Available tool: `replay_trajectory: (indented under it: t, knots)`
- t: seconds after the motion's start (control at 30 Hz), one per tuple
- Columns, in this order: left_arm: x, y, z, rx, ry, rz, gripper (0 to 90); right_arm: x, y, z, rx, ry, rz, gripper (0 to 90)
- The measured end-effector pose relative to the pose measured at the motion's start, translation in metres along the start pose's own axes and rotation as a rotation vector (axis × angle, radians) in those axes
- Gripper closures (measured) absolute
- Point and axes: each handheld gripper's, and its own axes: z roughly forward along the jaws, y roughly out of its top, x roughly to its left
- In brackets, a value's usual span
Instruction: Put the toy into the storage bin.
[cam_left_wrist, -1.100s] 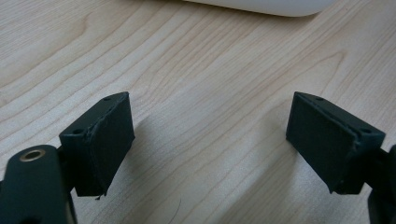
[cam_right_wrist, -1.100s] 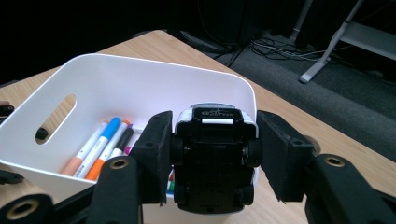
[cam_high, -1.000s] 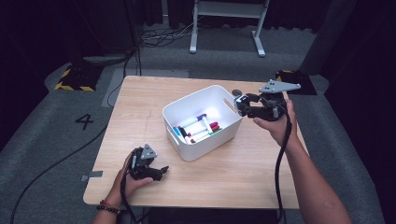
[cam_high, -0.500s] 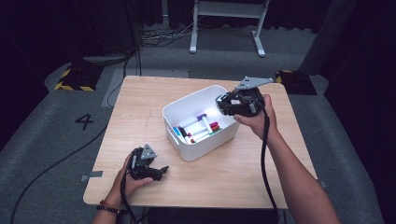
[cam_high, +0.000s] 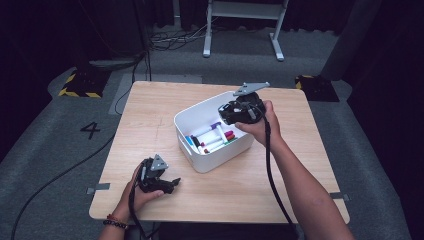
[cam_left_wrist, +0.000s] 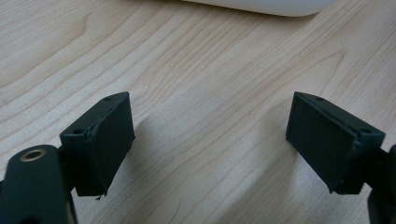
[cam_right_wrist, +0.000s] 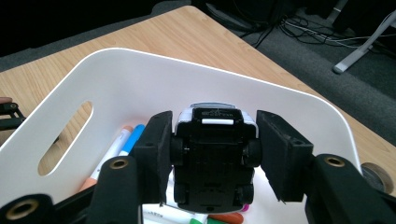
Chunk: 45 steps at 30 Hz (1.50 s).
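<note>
A white bin (cam_high: 220, 155) stands mid-table with several coloured markers (cam_high: 214, 138) in it. My right gripper (cam_high: 226, 114) hovers over the bin's far right part, shut on a small toy car (cam_right_wrist: 212, 158). The car's black underside and wheels face the right gripper view, and the pads (cam_right_wrist: 156, 149) press on both its sides. Below it lie the bin's rim (cam_right_wrist: 140, 53) and the markers (cam_right_wrist: 126, 139). My left gripper (cam_high: 172, 184) rests near the table's front left, open, with bare wood between its fingers (cam_left_wrist: 107, 135).
The wooden table (cam_high: 150, 110) has free room left of and in front of the bin. A bit of the bin's wall (cam_left_wrist: 261, 4) lies ahead of the left gripper. Cables and a metal stand (cam_high: 240, 30) are on the floor beyond the table.
My right gripper has carried the toy car leftward, from beside the bin's right edge to above its inside, and slightly lower. The left gripper has stayed in place.
</note>
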Motion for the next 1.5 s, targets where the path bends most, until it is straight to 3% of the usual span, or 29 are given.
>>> replay_trajectory:
  t: [0.27, 0.57, 0.63, 0.77, 0.93, 1.27, 1.5]
  knots:
    - [0.0, 0.0, 0.0, 0.0, -0.001, 0.0, 15.3, 0.012, 0.006, 0.019, 0.049, 0.011, -0.025, 48.4]
    - [0.0, 0.0, 0.0, 0.0, -0.002, -0.001, 15.4, 0.023, 0.008, 0.035, 0.099, 0.03, -0.02, 48.3]
    - [0.0, 0.0, 0.0, 0.001, -0.003, 0.0, 15.4, 0.023, 0.007, 0.04, 0.116, 0.043, -0.047, 48.3]
    - [0.0, 0.0, 0.0, 0.0, -0.003, 0.001, 15.4, 0.028, 0.005, 0.051, 0.206, 0.075, -0.083, 48.2]
    - [0.0, 0.0, 0.0, -0.001, -0.003, 0.001, 15.4, 0.034, -0.001, 0.061, 0.271, 0.113, -0.116, 48.2]
    - [0.0, 0.0, 0.0, -0.002, -0.002, 0.0, 15.4, 0.032, -0.013, 0.057, 0.393, 0.161, -0.098, 47.9]
    - [0.0, 0.0, 0.0, -0.002, -0.003, 0.0, 15.4, 0.025, -0.018, 0.05, 0.43, 0.178, -0.079, 47.6]
